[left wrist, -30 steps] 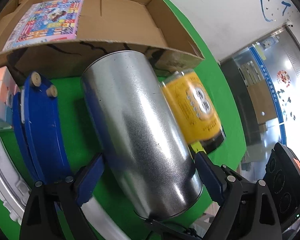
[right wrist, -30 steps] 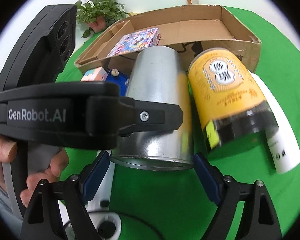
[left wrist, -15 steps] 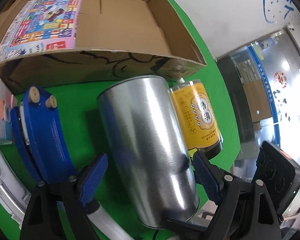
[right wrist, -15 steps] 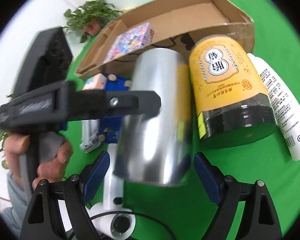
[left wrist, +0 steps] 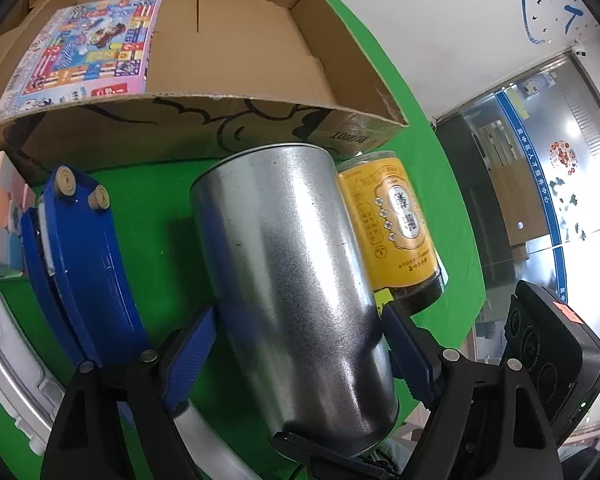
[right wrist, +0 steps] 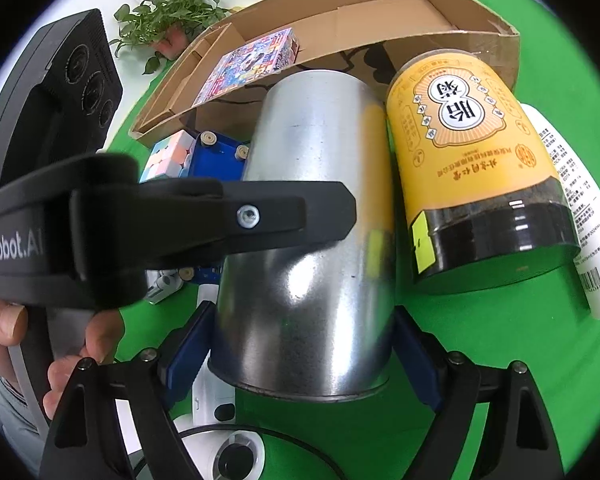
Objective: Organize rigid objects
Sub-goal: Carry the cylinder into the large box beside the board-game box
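Between both pairs of blue pads, the steel tumbler (left wrist: 296,280) is standing beside the yellow jar (left wrist: 396,232), before the cardboard box (left wrist: 236,60). Both the left gripper (left wrist: 300,336) and right gripper (right wrist: 300,340) are clamping it, jaws wide; lifting evenly is advisable.

Silver tumbler (left wrist: 296,292); yellow, black-based jar (right wrist: 472,152); green tabletop (right wrist: 500,340); possibly pastel cube (right wrist: 170,156).

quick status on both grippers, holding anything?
Left gripper: shut on the steel tumbler.
Right gripper: jaws astride the same tumbler; contact unclear.
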The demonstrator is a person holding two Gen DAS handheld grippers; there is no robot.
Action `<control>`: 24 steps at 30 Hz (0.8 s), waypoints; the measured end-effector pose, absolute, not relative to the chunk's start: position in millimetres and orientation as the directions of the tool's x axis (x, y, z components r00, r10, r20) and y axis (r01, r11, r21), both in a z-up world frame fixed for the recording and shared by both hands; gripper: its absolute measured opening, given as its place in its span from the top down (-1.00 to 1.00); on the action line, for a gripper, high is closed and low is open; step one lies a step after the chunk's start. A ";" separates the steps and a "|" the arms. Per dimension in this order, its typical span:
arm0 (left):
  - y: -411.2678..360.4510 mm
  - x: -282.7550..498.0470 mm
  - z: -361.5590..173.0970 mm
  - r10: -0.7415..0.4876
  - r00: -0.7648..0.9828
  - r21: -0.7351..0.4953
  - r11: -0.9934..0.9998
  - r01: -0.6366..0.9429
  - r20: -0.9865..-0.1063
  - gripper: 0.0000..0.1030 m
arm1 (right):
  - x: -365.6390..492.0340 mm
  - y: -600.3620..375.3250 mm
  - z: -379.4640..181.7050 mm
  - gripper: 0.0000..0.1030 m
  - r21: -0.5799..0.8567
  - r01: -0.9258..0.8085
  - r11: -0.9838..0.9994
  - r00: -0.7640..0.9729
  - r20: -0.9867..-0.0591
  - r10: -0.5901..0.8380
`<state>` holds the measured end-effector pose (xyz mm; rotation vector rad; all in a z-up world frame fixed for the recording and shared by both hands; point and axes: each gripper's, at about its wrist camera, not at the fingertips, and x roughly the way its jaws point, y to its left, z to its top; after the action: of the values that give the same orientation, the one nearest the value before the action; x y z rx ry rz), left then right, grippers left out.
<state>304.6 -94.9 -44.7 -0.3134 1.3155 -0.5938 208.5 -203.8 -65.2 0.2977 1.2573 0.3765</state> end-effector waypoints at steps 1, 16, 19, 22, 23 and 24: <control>-89.5 302.3 -40.4 -0.572 0.151 -0.532 0.813 0.238 -0.806 -0.57 | 207.0 -204.3 -62.6 -0.66 0.418 -0.118 0.901 0.269 -0.860 0.434; -81.9 308.5 126.1 -0.568 0.433 -0.422 0.818 0.391 -0.700 -0.55 | 221.0 -208.3 53.9 -0.66 0.344 -0.250 0.905 0.520 -0.741 0.425; -83.6 325.7 161.6 -0.560 0.454 -0.389 0.821 0.418 -0.693 -0.55 | 247.3 -202.1 75.1 -0.66 0.330 -0.259 0.908 0.544 -0.727 0.419; -85.1 346.8 192.7 -0.555 0.472 -0.377 0.824 0.422 -0.685 -0.55 | 276.3 -203.6 92.1 -0.66 0.336 -0.265 0.904 0.541 -0.724 0.428; -83.7 357.5 202.1 -0.550 0.477 -0.375 0.828 0.417 -0.685 -0.55 | 285.9 -203.9 97.0 -0.66 0.338 -0.268 0.902 0.536 -0.726 0.431; -81.4 366.1 208.4 -0.546 0.481 -0.371 0.831 0.414 -0.686 -0.55 | 299.5 -201.8 102.4 -0.66 0.335 -0.276 0.901 0.525 -0.733 0.433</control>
<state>366.1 -81.4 208.4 -0.1632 0.8946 -0.5881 299.5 -201.8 102.4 0.1852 0.9265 0.4271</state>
